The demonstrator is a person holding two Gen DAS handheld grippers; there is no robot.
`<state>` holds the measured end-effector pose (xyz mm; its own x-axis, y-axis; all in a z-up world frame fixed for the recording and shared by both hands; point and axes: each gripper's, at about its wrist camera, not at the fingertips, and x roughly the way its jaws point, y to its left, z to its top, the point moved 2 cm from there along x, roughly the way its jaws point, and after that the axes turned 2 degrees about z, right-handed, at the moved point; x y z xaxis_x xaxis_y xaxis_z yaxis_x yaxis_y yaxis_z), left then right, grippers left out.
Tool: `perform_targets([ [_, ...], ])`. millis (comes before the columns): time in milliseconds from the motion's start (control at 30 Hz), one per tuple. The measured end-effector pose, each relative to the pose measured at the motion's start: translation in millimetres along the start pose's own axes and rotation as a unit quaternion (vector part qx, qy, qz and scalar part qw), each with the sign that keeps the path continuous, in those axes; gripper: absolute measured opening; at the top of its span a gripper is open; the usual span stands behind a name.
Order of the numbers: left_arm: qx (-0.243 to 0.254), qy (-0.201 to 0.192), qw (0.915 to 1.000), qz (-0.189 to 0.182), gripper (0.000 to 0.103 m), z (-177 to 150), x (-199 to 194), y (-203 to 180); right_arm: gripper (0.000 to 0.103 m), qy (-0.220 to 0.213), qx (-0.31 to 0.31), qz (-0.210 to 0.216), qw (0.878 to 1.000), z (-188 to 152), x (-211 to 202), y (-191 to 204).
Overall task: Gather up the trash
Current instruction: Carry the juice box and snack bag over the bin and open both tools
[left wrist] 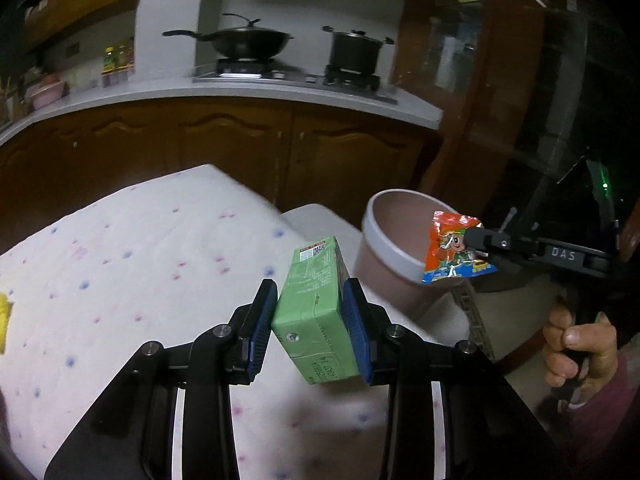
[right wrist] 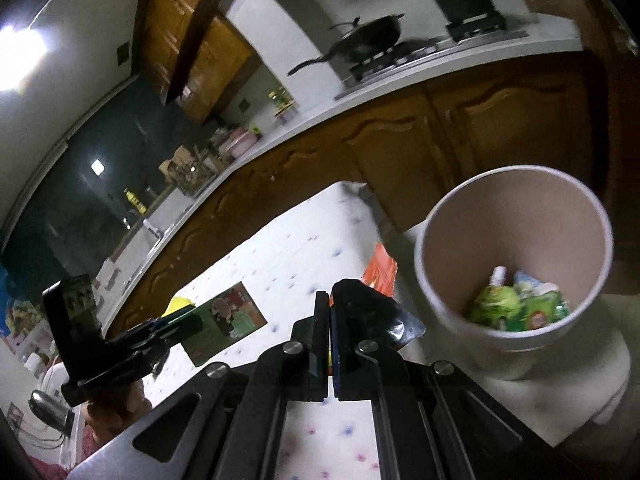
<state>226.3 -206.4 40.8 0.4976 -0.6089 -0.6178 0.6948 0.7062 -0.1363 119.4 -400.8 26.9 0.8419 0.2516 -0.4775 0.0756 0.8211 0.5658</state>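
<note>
A: Trash first, from the left: a yellow scrap (left wrist: 5, 320) lies on the dotted tablecloth (left wrist: 132, 256), not yet collected. Next, the left gripper (left wrist: 310, 320) is clamped on a green carton (left wrist: 316, 312), held above the cloth, short of the bin (left wrist: 384, 240).

B: Risk there?

A: The carton sits skewed between the pads; I'd guess it could twist free and land on the cloth.

B: And rightward?

A: The right gripper (left wrist: 474, 240) pinches an orange snack wrapper (left wrist: 456, 250) by one edge, beside the bin's rim. Let go too soon, such a light wrapper might fall outside.
</note>
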Motion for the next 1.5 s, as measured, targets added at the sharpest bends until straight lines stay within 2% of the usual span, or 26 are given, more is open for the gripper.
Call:
perform_targets([
  [500,0.011,-0.005,0.9986,-0.051,0.033,38.7,39.8,-63.1,0.001,-0.035,0.025,-0.049,0.998,18.5,-39.4,-56.1],
  [867,0.025,0.005,0.9974,-0.067,0.033,58.7,88.5,-103.7,0.001,-0.032,0.028,-0.077,0.996,33.6,-36.3,-91.0],
  [1367,0.024,0.062,0.9954,-0.069,0.033,65.8,168.1,-123.1,0.001,0.0,0.043,-0.093,0.995,47.0,-11.6,-122.1],
  [1400,0.024,0.064,0.9952,-0.069,0.034,65.9,170.7,-123.9,0.001,0.002,0.045,-0.093,0.995,47.6,-9.5,-122.9],
  [1433,0.025,0.066,0.995,-0.07,0.034,66.5,173.2,-124.5,0.006,0.003,0.047,-0.091,0.995,47.8,-8.2,-124.3],
  [1500,0.028,0.07,0.9945,-0.072,0.034,65.4,174.7,-125.7,0.007,0.002,0.053,-0.089,0.995,48.3,-7.2,-126.6],
])
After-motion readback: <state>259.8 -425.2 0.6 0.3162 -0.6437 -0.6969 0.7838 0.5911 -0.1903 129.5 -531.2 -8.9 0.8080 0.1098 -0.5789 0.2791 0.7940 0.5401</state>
